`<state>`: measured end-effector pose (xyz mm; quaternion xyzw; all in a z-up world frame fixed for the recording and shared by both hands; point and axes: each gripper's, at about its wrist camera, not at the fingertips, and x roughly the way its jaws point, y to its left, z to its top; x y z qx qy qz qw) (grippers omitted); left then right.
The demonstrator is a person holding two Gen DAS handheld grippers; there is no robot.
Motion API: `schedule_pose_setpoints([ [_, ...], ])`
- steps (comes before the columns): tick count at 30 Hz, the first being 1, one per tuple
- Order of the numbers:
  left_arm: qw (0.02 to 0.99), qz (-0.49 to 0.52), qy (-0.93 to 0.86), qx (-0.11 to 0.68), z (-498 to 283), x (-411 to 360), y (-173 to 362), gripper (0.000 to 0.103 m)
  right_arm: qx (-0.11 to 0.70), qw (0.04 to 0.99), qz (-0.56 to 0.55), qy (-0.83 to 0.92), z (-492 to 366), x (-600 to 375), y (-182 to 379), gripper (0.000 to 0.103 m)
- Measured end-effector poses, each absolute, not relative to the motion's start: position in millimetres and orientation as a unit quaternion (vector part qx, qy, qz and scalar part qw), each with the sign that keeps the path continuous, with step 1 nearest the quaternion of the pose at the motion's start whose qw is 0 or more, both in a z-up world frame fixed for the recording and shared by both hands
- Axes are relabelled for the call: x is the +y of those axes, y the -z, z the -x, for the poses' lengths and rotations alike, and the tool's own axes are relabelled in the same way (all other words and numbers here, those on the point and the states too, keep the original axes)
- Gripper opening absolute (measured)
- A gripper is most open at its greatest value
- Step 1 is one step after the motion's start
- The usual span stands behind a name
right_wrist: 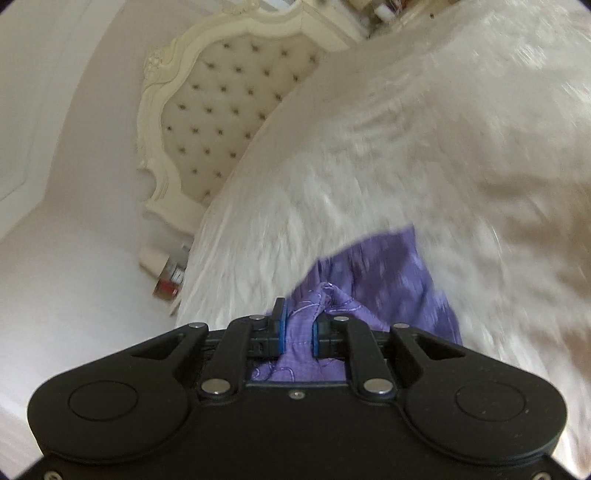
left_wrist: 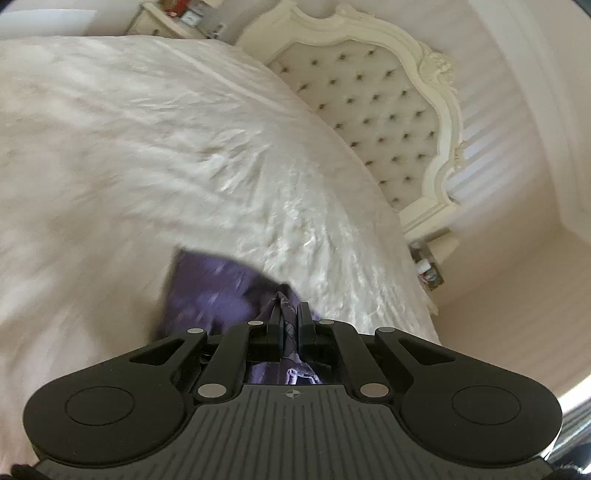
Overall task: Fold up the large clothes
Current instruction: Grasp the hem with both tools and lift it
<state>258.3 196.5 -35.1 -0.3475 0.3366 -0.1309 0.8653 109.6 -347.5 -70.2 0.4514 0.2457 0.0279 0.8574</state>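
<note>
A purple garment [left_wrist: 210, 291] with a pale printed pattern hangs over a white bed [left_wrist: 129, 155]. My left gripper [left_wrist: 290, 314] is shut on a bunched edge of it, held above the bed. In the right wrist view the same purple garment [right_wrist: 380, 280] spreads right and away from the fingers. My right gripper [right_wrist: 297, 325] is shut on a bunched fold of it between blue pads [right_wrist: 282, 328]. Both views are motion-blurred. Most of the garment is hidden below the grippers.
The white bedcover [right_wrist: 424, 147] fills most of both views. A cream tufted headboard [left_wrist: 373, 110] stands at the bed's end, also in the right wrist view [right_wrist: 221, 110]. A cluttered nightstand [left_wrist: 170, 18] is far off. Small items [right_wrist: 170, 277] sit by the bed on the floor.
</note>
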Motion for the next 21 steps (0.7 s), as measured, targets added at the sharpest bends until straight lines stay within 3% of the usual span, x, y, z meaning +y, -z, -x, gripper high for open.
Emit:
schedule_pose_setpoints([
  [6,0.865,0.329,0.140,0.351,-334.4,177.6,49.6,0.006,0.249,0.864,-0.438,0.016,-176.1,-351.7,73.7,0.021],
  [18,0.873,0.300,0.066,0.379,-398.5,154.3,79.5,0.006,0.326,0.851,-0.410,0.036,-280.6,-367.4,107.5,0.021],
  [21,0.876,0.278,0.042,0.393,-409.8,147.1,88.7,0.009,0.358,0.849,-0.387,0.030,-304.6,-367.1,117.3,0.028],
])
